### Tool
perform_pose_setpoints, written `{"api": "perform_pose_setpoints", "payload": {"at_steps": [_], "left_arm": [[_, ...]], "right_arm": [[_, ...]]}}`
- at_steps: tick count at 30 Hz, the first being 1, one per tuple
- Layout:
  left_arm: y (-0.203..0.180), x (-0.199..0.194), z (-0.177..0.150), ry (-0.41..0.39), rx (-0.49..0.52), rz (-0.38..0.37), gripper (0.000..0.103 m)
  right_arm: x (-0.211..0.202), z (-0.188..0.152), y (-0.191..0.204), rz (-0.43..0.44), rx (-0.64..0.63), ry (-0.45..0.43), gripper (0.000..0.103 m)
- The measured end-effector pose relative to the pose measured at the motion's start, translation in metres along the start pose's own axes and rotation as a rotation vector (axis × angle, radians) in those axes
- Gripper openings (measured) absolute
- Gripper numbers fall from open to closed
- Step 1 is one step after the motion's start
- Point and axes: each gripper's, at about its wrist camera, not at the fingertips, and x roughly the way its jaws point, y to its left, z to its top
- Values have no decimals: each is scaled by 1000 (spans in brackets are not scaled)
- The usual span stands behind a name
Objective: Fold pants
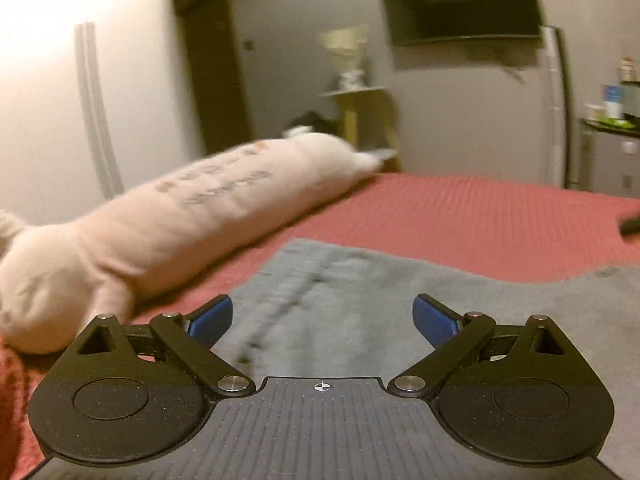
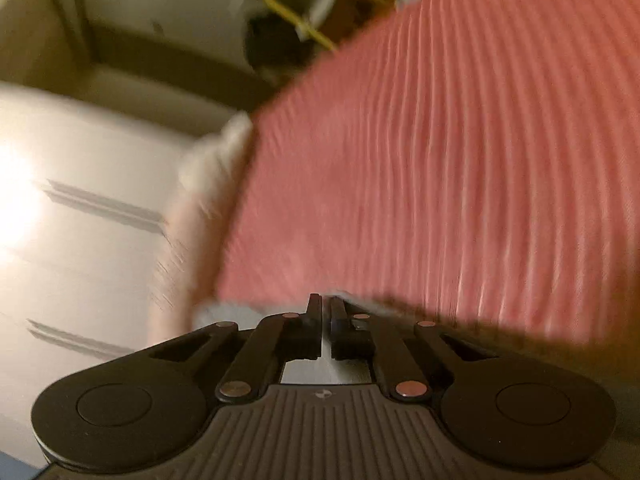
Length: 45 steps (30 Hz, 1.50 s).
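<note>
Left gripper (image 1: 322, 316) released, blue pads wide apart above grey pants (image 1: 360, 300) lying flat on ribbed red bedspread (image 1: 480, 216) | right gripper (image 2: 325, 312) clenched, whether on the grey cloth edge at its tips unclear in blur | left view alone shows long white plush pillow (image 1: 180, 220), wall-mounted TV (image 1: 460, 0)

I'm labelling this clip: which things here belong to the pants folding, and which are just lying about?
For the job:
- pants, grey, spread on the bed
- left tool, open above them
- right tool, shut at the grey cloth's edge

Just lying about:
- bolster, along the bed's side
- bedspread, red
- TV on the wall
- shelf
</note>
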Motion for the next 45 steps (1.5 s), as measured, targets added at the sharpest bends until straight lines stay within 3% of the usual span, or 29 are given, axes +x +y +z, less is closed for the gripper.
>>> {"api": "perform_pose_setpoints", "payload": {"at_steps": [2,4,8,11,13,15,16,18,20,22,27,30,32,34,37,41,45], "left_arm": [[-3,9,-3,69,1,-84,100],[1,14,-4,96,-27,-136,99],[12,15,2,112,-100,-230,99],[4,17,6,171,-139,-293,98],[-7,5,8,179,-147,-338,98],[-22,-6,15,169,-135,-370,98],[-31,-13,17,169,-115,-390,98],[-48,-23,18,180,-83,-432,98],[-64,-31,17,200,-69,-491,99],[-86,-38,13,237,-41,-572,99],[-139,-37,-4,361,-14,-761,99],[-160,-22,-21,517,-51,-781,99],[-165,-23,-27,457,-14,-739,97],[-170,-33,-30,384,69,-694,95],[-170,-41,-33,369,78,-668,95],[-161,-42,-29,404,-19,-675,95],[-157,-41,-27,424,-77,-672,95]], "right_arm": [[-16,7,-2,-29,20,-102,1],[-25,6,0,-46,25,-103,5],[-37,-39,14,-58,-79,47,5],[-35,-80,5,-167,-153,177,5],[-49,-85,-6,-246,-166,78,0],[-82,-84,-4,-374,-196,-155,0],[-101,-85,-1,-467,-197,-284,4],[-141,-92,-3,-503,-162,-420,12],[-183,-106,-13,-470,-103,-476,22],[-230,-131,-30,-505,-40,-530,40],[-374,-220,-88,-657,242,-732,42],[-459,-288,-122,-738,455,-882,42],[-498,-329,-135,-766,556,-965,42],[-508,-352,-141,-704,602,-1010,41],[-523,-362,-149,-673,669,-1017,40],[-516,-360,-148,-785,670,-994,41],[-514,-356,-160,-707,656,-988,40]]}}
